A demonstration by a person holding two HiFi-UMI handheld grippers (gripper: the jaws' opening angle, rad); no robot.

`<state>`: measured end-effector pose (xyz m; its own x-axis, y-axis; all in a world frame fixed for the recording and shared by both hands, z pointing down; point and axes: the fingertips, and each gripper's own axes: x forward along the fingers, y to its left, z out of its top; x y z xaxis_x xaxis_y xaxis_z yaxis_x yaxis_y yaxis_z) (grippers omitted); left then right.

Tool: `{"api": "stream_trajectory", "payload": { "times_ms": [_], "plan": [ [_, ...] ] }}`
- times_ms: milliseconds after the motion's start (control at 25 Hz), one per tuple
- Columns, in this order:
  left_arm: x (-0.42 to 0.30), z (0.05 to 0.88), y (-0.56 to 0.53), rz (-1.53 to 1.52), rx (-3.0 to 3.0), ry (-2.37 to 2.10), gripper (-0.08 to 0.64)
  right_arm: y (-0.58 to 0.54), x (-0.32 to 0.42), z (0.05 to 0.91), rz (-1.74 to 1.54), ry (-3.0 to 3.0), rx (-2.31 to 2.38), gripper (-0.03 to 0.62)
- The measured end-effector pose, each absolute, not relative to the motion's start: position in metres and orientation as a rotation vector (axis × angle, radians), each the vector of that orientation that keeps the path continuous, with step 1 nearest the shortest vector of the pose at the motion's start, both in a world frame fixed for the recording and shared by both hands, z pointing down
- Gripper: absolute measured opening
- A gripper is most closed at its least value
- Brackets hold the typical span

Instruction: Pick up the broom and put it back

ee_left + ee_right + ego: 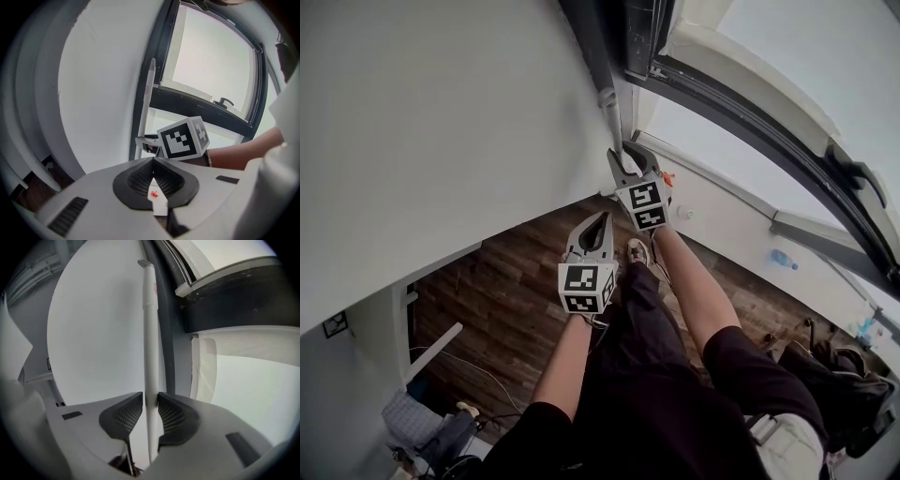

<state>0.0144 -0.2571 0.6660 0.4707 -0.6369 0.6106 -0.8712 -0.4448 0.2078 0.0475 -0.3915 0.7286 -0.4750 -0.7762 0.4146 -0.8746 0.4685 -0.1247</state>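
Broom handle (150,333): pale pole at the centre of the right gripper view; long axis upright, top end near the upper edge; brush end not in view.
Right gripper (150,404): clamped on the handle, a pad pressing each side.
Left gripper (153,161): jaws together, holding nothing; below and left of the right one in the head view, apart from the pole.
Nearer hand: right.
Edges: white wall (441,112) just left of the pole, dark window frame (750,103) just right.
Open room: probably only downward along the pole, toward the wood floor (516,272).
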Motion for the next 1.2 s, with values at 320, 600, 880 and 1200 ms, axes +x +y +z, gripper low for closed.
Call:
{"api": "stream_trajectory", "payload": {
  "times_ms": [320, 600, 880, 1200],
  "plan": [
    [0.019, 0.661, -0.245, 0.609, 2.228, -1.235, 0.0, -0.385, 0.056, 0.704, 0.416, -2.428, 1.465, 0.1],
    [0.012, 0.635, -0.234, 0.555, 2.27, -1.254, 0.0, -0.339, 0.065, 0.667, 0.377, -2.418, 1.515, 0.1],
    [0.003, 0.603, -0.203, 0.432, 2.269, -1.28, 0.001, -0.254, 0.072, 0.61, 0.486, -2.378, 1.637, 0.049],
    [-0.003, 0.559, -0.144, 0.306, 2.394, -1.248, 0.0, -0.158, 0.069, 0.562, 0.278, -2.252, 1.692, 0.024]
  ]
}}
